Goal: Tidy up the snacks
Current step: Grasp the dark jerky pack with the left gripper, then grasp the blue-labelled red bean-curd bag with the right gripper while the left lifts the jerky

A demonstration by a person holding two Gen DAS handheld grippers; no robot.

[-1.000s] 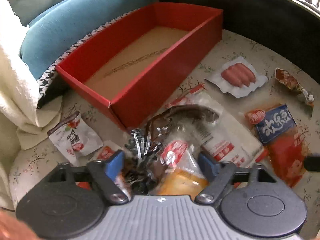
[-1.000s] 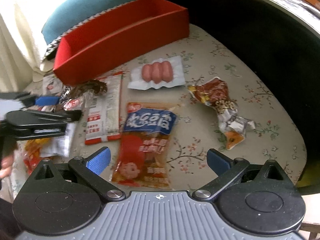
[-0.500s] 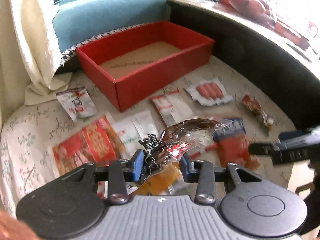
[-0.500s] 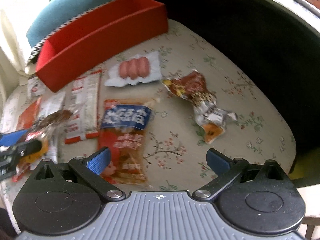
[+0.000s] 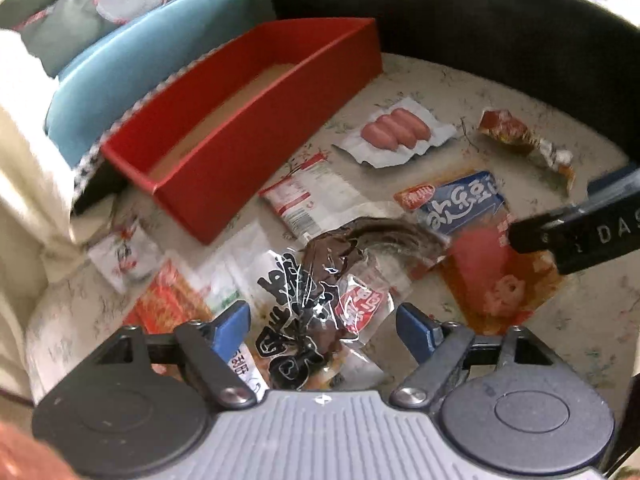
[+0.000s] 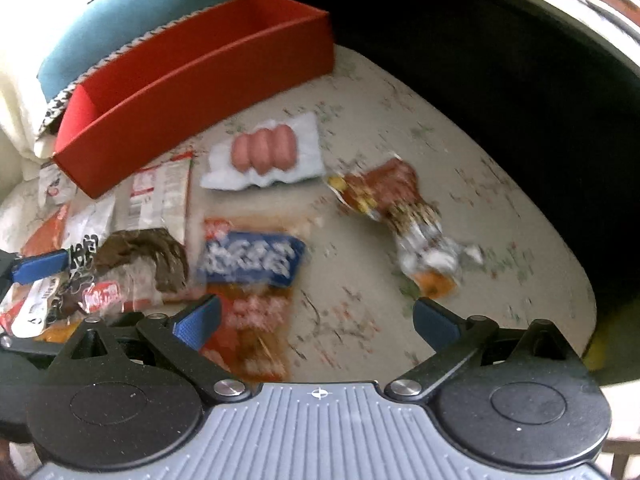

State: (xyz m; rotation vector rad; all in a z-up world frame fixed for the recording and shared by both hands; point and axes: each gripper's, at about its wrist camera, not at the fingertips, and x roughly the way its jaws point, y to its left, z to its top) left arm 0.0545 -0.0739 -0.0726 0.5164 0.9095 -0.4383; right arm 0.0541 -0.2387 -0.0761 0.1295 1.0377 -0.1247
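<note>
My left gripper is open, its blue pads apart on either side of a clear packet of dark dried meat, which lies loose between them. That packet also shows in the right wrist view. My right gripper is open and empty, low over a red and blue snack bag. The open red box stands at the back left and holds nothing. A pink sausage pack lies in front of it.
A crumpled red wrapper lies at the right. A white and red flat packet, an orange packet and a small white pouch lie on the floral cloth. A blue cushion sits behind the box.
My left gripper was shut on the dried meat packet and has opened wide. It has dropped lower over the table. My right gripper has moved left, closer to the red and blue bag.
</note>
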